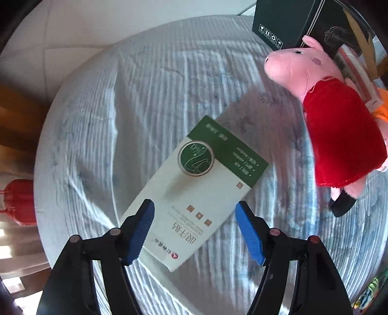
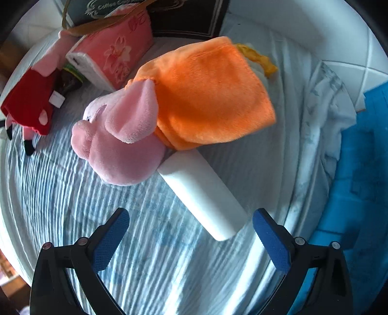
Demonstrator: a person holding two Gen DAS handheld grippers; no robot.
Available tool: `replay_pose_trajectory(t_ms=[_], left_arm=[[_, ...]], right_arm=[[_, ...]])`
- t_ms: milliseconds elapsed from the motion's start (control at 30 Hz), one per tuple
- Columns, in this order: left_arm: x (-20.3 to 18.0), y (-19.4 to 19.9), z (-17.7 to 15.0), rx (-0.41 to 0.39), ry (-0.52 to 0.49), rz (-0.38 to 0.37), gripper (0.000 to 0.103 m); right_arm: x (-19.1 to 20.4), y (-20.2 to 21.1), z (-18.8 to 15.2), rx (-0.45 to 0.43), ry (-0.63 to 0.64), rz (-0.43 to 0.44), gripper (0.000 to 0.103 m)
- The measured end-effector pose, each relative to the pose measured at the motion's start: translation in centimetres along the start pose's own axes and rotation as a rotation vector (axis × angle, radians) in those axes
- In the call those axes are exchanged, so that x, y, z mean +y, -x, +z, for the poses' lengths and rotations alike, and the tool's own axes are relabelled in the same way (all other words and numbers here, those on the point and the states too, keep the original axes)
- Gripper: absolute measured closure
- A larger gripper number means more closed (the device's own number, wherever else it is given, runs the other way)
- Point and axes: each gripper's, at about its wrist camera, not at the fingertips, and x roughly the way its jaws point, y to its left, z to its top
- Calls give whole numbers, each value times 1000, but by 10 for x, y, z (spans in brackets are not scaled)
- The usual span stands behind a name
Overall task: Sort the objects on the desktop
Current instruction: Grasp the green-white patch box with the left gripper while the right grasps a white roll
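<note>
The left gripper (image 1: 195, 232) points down over a round table covered with a pale blue-and-white ribbed cloth (image 1: 145, 97). Its two black fingers with blue ribbed pads (image 1: 141, 232) stand roughly half apart, spread on either side of the near end of a flat white-and-green cardboard box with a round green emblem (image 1: 194, 191). The box lies flat on the cloth, slanting away up and to the right. Whether the pads touch its edges cannot be told; nothing is gripped. To the right of the box, a pink plush pig in a red dress (image 1: 339, 135) lies on the cloth, near but apart from it, with a black printed carton (image 1: 303, 21) behind its head.

The right gripper (image 2: 191, 240) also points down over the same cloth (image 2: 157, 266). Its blue pads (image 2: 111, 242) are spread wide and hold nothing. Between and just beyond them lies a plain white oblong box (image 2: 201, 193), slanted, with its near end close to the right-hand pad but not touching it. Its far end rests against a larger pink plush pig in an orange garment (image 2: 194, 97). Further back are a pink flowered tissue pack (image 2: 116, 53) and a dark bottle (image 2: 68, 83). A blue plastic crate (image 2: 359, 193) sits at the right edge.
</note>
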Motion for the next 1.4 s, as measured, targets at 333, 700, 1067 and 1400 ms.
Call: replay_pose_trajectory(t_ms=[333, 700, 1067, 1400], left_arm=[[-18, -36, 0, -10, -209, 150, 0], [29, -51, -8, 25, 113, -31, 5], [23, -30, -60, -14, 219, -22, 23], [-30, 58, -135, -268, 253, -94, 27]], right_arm=[[-6, -42, 20, 62, 74, 15, 0], [-15, -55, 1, 76, 53, 88, 0], [-36, -19, -16, -19, -217, 63, 55], [-21, 61, -70, -230, -337, 180, 58]])
